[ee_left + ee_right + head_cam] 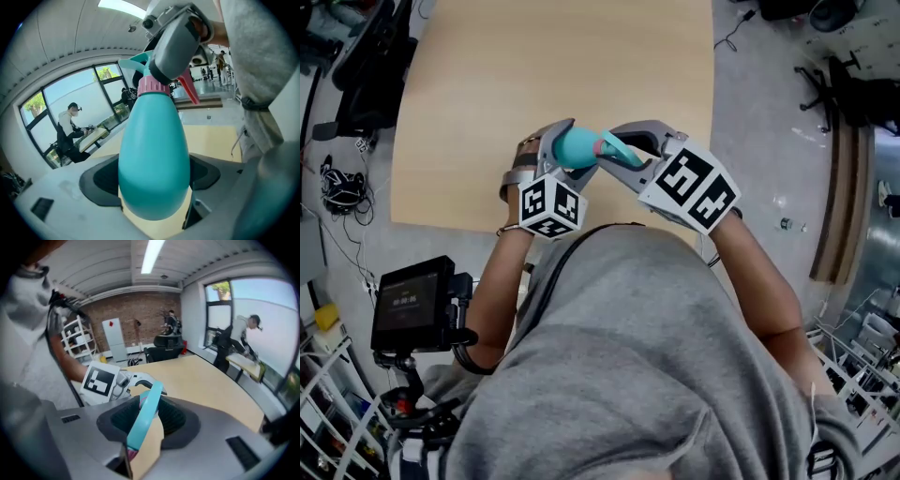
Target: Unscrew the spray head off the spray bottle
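Above the desk (534, 66), the left gripper (567, 155) has its jaws clamped wide on the teal spray bottle (153, 154). At the bottle's 3 o'clock, the right gripper (145, 416) pinches the spray head (614, 150) in narrow jaws.

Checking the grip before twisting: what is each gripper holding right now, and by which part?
The left gripper clamps the spray bottle by its teal body; the right gripper is closed on the spray head, across its top.

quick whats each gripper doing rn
Left gripper: closed on the teal spray bottle.
Right gripper: closed on the spray head.
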`<state>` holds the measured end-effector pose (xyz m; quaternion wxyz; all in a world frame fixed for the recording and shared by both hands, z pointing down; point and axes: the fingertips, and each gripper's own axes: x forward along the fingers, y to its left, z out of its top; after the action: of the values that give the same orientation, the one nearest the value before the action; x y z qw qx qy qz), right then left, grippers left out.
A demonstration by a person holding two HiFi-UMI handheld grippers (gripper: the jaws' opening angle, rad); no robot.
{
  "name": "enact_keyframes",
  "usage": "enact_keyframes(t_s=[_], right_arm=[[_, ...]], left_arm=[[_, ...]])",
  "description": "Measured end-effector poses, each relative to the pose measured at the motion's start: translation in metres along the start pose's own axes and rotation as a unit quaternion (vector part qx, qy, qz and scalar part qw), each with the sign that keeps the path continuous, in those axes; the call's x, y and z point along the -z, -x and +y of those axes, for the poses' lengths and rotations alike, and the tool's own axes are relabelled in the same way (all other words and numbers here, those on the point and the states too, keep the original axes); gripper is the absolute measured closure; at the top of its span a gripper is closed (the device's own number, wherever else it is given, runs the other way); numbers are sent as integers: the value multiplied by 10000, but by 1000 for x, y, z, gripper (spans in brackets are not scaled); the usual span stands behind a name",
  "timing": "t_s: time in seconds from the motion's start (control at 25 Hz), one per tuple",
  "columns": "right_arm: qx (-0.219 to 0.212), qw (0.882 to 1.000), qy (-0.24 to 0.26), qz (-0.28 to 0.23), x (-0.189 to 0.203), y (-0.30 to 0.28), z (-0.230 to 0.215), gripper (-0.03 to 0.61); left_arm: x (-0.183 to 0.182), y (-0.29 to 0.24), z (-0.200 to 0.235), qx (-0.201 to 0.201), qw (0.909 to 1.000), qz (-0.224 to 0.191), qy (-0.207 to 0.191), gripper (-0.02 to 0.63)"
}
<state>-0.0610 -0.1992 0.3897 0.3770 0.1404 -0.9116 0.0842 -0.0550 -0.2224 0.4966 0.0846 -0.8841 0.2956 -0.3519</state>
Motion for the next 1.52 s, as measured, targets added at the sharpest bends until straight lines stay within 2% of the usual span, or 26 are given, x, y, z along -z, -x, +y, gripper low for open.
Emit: enact_keyframes(t_s=[0.04, 0.08, 0.16, 0.2, 0.24, 0.28, 0.36, 0.4, 0.48, 0.52, 0.6, 0.68, 0.76, 0.8, 0.88, 0.92, 0.96, 1.08, 1.24, 1.32, 1.4, 1.48, 1.52], right_arm=[[-188, 9981, 581, 37, 0, 1, 7, 451], [-426, 9909, 1276, 64, 1, 3, 16, 451], [-897, 9585, 2702, 126, 7, 9, 34, 451], [-1026, 9421, 3187, 164, 10, 11, 39, 451], [-1042, 9321, 3465, 182, 10, 11, 41, 451], [-942, 9279, 3603, 171, 9, 11, 38, 451], [-392, 9317, 3611, 41, 1, 9, 23, 449], [27, 9386, 3447, -133, -7, 10, 10, 438], [921, 9564, 2646, -823, -32, 25, -19, 344], [1298, 9622, 2029, -1275, -46, 36, -33, 333], [1742, 9628, 714, -1938, -58, 55, -50, 333], [1698, 9642, -266, -2019, -54, 58, -49, 333], [1210, 9604, -1265, -2167, -50, 52, -39, 333], [894, 9487, -1908, -2357, -50, 50, -38, 333], [441, 9077, -3169, -2715, -49, 46, -44, 333], [372, 8882, -3600, -2829, -47, 45, -50, 333], [372, 8737, -3878, -2915, -45, 44, -56, 333], [405, 8436, -4370, -3094, -42, 45, -69, 333], [398, 8202, -4797, -3092, -28, 43, -74, 343], [369, 8022, -5053, -3159, -21, 43, -78, 374], [252, 7680, -5486, -3295, -13, 43, -84, 424], [71, 7326, -5893, -3405, -5, 42, -89, 445], [-34, 7229, -6007, -3415, -3, 41, -89, 445]], left_arm=[[-2, 3, -7, 282, 9995, -150, 42, 212], [-4, 6, -15, 593, 9977, -318, 68, 212], [-10, 13, -32, 1135, 9916, -623, 46, 212], [-12, 16, -36, 1289, 9890, -718, 34, 212], [-13, 18, -37, 1343, 9879, -768, 64, 212], [-13, 18, -35, 1300, 9883, -780, 144, 212], [-11, 16, -19, 967, 9914, -735, 491, 212], [-10, 14, -7, 707, 9921, -695, 763, 212], [-5, 9, 18, 100, 9888, -573, 1378, 212], [-1, 8, 29, -188, 9846, -505, 1664, 212], [3, 8, 47, -662, 9753, -415, 2065, 212], [4, 9, 58, -1017, 9706, -369, 2150, 212], [1, 9, 65, -1326, 9716, -310, 1937, 212], [-2, 10, 68, -1498, 9727, -277, 1751, 212], [-9, 13, 75, -1865, 9735, -243, 1305, 212], [-14, 14, 77, -2018, 9732, -246, 1079, 212], [-19, 16, 78, -2133, 9727, -257, 877, 212], [-28, 18, 79, -2301, 9713, -261, 545, 212], [-22, 20, 78, -2411, 9704, -62, 96, 212], [-22, 22, 76, -2473, 9688, -27, -175, 212], [-24, 24, 73, -2530, 9661, -45, -511, 212], [-26, 26, 69, -2563, 9631, -89, -818, 212], [-26, 27, 67, -2569, 9620, -117, -917, 212]])
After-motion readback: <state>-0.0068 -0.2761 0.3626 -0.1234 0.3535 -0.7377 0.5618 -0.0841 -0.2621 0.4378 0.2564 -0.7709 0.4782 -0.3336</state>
